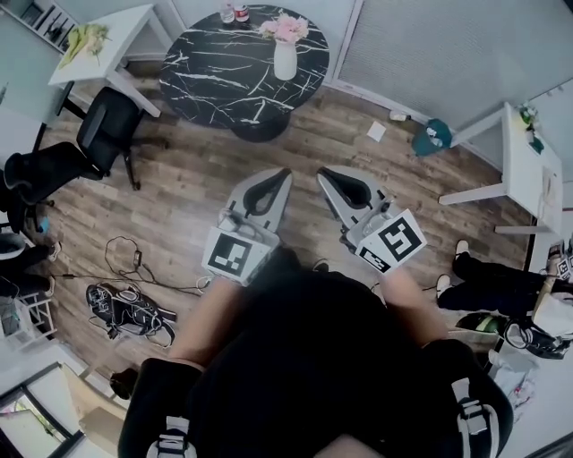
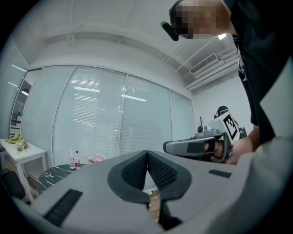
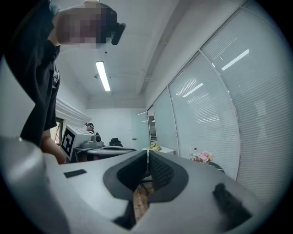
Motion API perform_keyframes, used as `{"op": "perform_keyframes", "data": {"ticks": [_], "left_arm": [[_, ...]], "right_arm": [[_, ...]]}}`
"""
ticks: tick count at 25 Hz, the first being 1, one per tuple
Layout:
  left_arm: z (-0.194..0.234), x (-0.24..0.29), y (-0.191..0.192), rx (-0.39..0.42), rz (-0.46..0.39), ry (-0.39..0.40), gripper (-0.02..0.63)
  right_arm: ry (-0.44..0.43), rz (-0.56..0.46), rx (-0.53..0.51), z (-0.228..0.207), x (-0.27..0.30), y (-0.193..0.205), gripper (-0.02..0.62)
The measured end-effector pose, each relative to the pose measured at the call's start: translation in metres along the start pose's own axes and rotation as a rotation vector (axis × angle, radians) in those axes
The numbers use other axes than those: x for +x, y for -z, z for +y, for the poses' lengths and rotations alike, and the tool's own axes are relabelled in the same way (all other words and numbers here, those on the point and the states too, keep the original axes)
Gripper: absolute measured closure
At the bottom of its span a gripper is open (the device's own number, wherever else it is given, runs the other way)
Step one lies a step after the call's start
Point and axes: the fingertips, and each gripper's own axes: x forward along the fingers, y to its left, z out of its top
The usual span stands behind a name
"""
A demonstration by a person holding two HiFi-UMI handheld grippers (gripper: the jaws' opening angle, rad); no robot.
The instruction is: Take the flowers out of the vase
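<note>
Office room, wood floor (image 1: 358, 152), blinds along the far wall. Pink flowers (image 1: 286, 27) are still in the white vase (image 1: 285, 61), which stands upright toward the far right of the round black marbled surface (image 1: 206, 72). Two small bottles (image 1: 233, 12) stand just left of the flowers at the far rim. A white desk (image 1: 134, 27) is left of the surface, with an office chair (image 1: 107, 121) on its near side.

The person stands well back from the surface, with bare floor between. Left gripper (image 1: 285, 174) and right gripper (image 1: 324, 172) are held out side by side, about level, both aimed roughly at the vase. Both sets of jaws are clenched tip to tip with nothing between them; each gripper view shows only floor through the gap behind the pads. The flowers show small and far off in both gripper views.

My read: the task hasn't started and this is the approach. Shut jaws make sense with nothing to carry. At least one set must open before reaching the stems. Holding the pair together and forward suggests a two-handed plan, one gripper steadying the vase while the other lifts the bunch. Risks: the vase looks narrow and could tip if the stems drag on the neck, and the bottles beside it could get knocked.
</note>
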Motion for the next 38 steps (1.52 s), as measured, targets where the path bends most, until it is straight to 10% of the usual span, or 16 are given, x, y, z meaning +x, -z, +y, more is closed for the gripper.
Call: {"op": "perform_keyframes", "data": {"ticks": [38], "left_arm": [[0.163,0.021,0.006,-0.04,0.013,0.131,0.594]], "right_arm": [[0.143,0.037,0.002,-0.038,0.161,0.004,0.575]]}}
